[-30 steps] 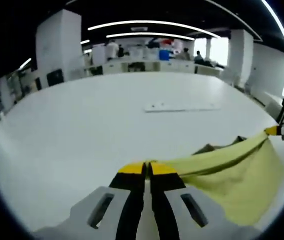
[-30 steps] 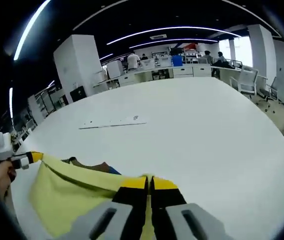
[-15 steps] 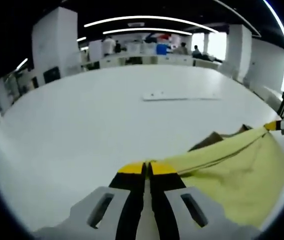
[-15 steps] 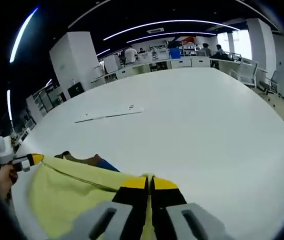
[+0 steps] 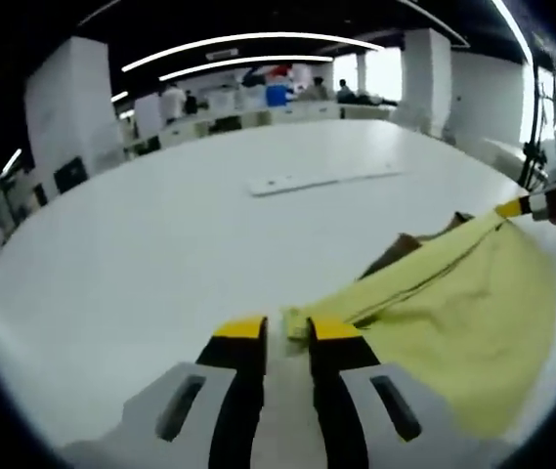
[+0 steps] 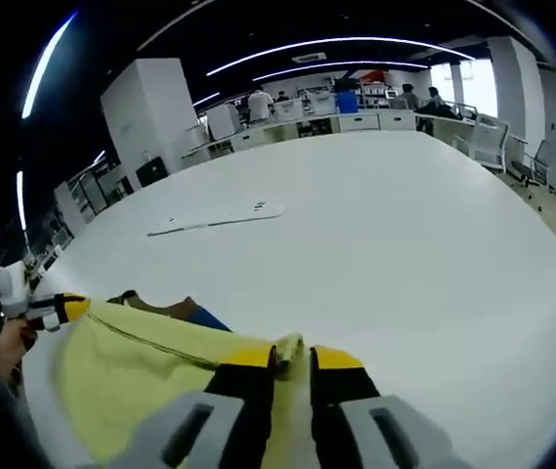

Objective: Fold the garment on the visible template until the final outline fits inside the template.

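Lower right of the left gripper view, the yellow garment point(image 5: 453, 303) lies spread on the white table point(image 5: 160, 225); the left gripper point(image 5: 285, 330) and right gripper point(image 6: 293, 358) stand parted at its 2 corners, gripping nothing, probably to let the fold settle flat.

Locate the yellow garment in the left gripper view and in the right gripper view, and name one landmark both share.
Left gripper view: the yellow garment spreads across the lower right, its corner between the open jaws of the left gripper.
Right gripper view: the garment fills the lower left, its corner between the open jaws of the right gripper.
Shared landmark: the flat white strip lying farther out on the white table.
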`<state>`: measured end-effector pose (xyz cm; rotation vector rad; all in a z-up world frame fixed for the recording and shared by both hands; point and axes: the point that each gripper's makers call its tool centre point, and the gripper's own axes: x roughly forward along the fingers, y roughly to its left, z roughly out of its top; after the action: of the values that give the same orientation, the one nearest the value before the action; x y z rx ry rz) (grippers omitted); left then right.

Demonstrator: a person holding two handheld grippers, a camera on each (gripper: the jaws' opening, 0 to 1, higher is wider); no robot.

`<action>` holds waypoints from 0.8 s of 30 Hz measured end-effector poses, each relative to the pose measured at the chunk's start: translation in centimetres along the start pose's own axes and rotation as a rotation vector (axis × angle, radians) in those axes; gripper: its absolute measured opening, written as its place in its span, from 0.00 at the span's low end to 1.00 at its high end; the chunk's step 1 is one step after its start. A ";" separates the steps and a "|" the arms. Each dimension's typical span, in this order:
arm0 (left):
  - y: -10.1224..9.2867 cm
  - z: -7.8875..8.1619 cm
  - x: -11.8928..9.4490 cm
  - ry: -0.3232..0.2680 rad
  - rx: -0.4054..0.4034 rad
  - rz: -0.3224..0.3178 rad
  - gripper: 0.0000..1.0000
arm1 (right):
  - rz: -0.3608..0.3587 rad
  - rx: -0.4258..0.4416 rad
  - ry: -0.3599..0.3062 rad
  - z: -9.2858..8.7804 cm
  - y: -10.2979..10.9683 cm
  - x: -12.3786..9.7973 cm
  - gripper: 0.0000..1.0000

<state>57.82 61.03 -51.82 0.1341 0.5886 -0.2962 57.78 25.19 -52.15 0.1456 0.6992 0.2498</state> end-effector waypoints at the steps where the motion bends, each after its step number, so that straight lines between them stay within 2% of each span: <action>1: -0.2 0.0 -0.2 -0.006 -0.008 -0.025 0.23 | 0.007 -0.004 -0.002 0.1 0.0 -0.3 0.16; 7: -1.0 -0.6 -0.6 0.007 0.057 -0.079 0.34 | 0.044 -0.063 0.008 -0.1 0.2 -1.2 0.24; 11: -1.5 -0.9 -0.1 0.021 0.092 -0.095 0.36 | 0.032 -0.200 0.030 -0.6 -0.2 -1.2 0.26; 13: -1.6 -0.7 0.3 0.016 0.097 -0.093 0.36 | 0.012 -0.236 0.043 -1.0 -0.5 -0.8 0.26; 17: -1.6 -0.2 1.1 0.002 0.101 -0.081 0.37 | 0.015 -0.238 0.027 -0.8 -0.3 0.2 0.29; 21: -1.3 0.5 2.0 -0.003 0.090 -0.034 0.41 | 0.032 -0.139 -0.033 0.3 0.2 1.6 0.29; 24: -1.1 0.9 2.6 -0.015 0.061 -0.019 0.41 | 0.022 -0.097 -0.060 0.9 0.1 2.0 0.30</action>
<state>60.04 59.22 -52.64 0.1851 0.5662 -0.3331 59.77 25.77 -52.68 0.0680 0.6253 0.2990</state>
